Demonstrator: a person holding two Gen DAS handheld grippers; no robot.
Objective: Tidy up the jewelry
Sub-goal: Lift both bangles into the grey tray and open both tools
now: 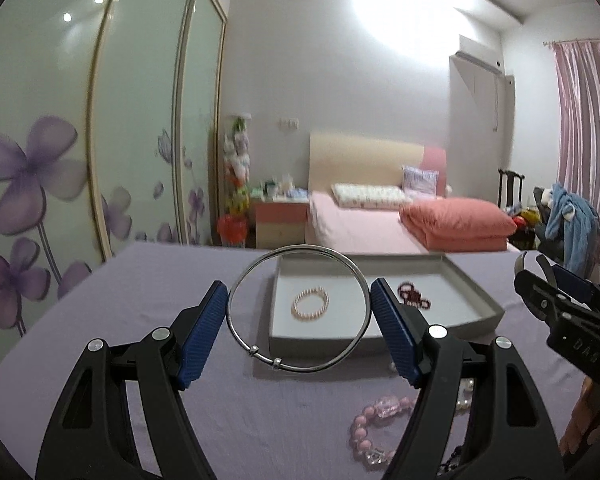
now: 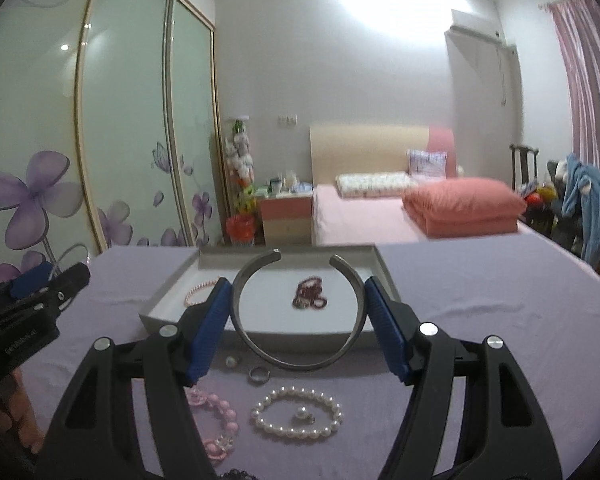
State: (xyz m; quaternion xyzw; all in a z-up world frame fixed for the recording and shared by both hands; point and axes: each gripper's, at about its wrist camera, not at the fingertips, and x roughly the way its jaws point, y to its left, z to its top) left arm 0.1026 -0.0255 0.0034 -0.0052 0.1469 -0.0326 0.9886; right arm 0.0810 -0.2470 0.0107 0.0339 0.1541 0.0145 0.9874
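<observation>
The bangle (image 1: 299,308) is thin polished metal, glossy; the cuff (image 2: 298,312) is duller brushed metal. Blue ribbed pads (image 1: 392,330) look rubbery on matt black plastic. The cloth (image 2: 480,304) is matt lilac fabric. The pearls (image 2: 296,412) shine smooth.

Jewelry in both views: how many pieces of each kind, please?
Metal bangles: 2 (thin bangle, cuff)
Bead bracelets: 4 (peach, dark red heap, pink, white)
Small pieces: 3 (ring, stud, trinket)
Total: 9 clear pieces
</observation>
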